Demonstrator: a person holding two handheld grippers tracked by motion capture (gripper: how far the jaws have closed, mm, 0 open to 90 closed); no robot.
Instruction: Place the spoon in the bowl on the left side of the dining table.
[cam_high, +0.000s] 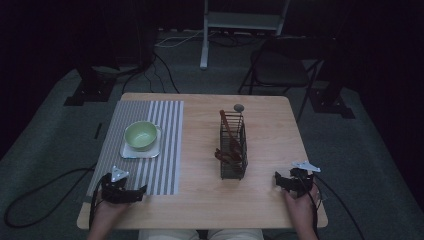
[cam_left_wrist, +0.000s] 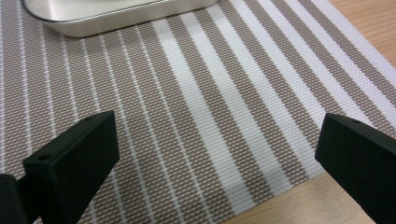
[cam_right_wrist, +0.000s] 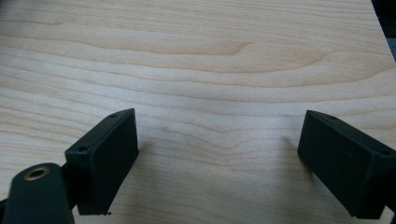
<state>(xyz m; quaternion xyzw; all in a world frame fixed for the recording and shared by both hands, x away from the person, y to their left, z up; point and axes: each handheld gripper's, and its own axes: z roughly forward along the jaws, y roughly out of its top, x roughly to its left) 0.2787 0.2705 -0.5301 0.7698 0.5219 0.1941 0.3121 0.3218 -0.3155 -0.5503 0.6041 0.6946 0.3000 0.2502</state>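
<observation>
I had both grippers resting low at the near edge of the wooden surface, well apart from each other. The left gripper sat over the near end of the striped placemat, its fingers spread wide with nothing between them. Just beyond it on the mat stood a metal tray carrying a green bowl. The right gripper lay over bare wood at the near right corner, its fingers also parted and empty. Between the two, nearer the right one, a black wire basket stood upright holding brown utensils. A small grey object lay beyond the basket.
</observation>
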